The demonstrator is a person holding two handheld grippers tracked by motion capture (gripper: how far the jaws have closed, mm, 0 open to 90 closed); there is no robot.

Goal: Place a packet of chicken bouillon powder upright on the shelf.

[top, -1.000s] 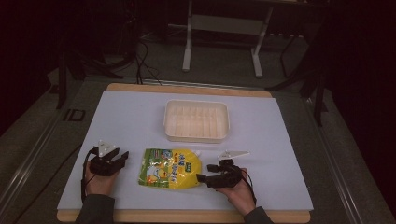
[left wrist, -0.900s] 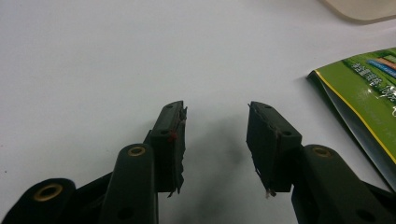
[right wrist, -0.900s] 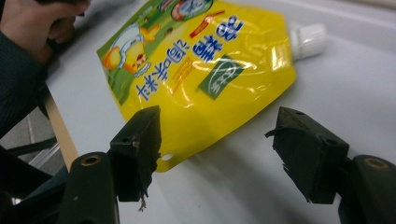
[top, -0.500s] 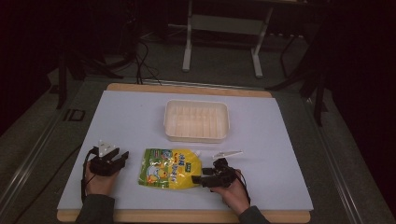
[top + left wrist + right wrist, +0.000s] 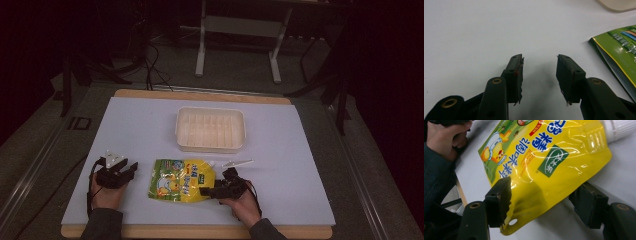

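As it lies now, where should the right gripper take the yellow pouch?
Probably its flat bottom corner by the punched hole, from the pouch's right edge: the yellow pouch lies flat, and the right gripper already straddles that thin sealed edge, fingers open.

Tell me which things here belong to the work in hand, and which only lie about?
In the work:
- yellow pouch
- right claw, open around the pouch's corner, jaws just closing

Lying about:
- white tray
- small white strip
- left claw, open over bare table
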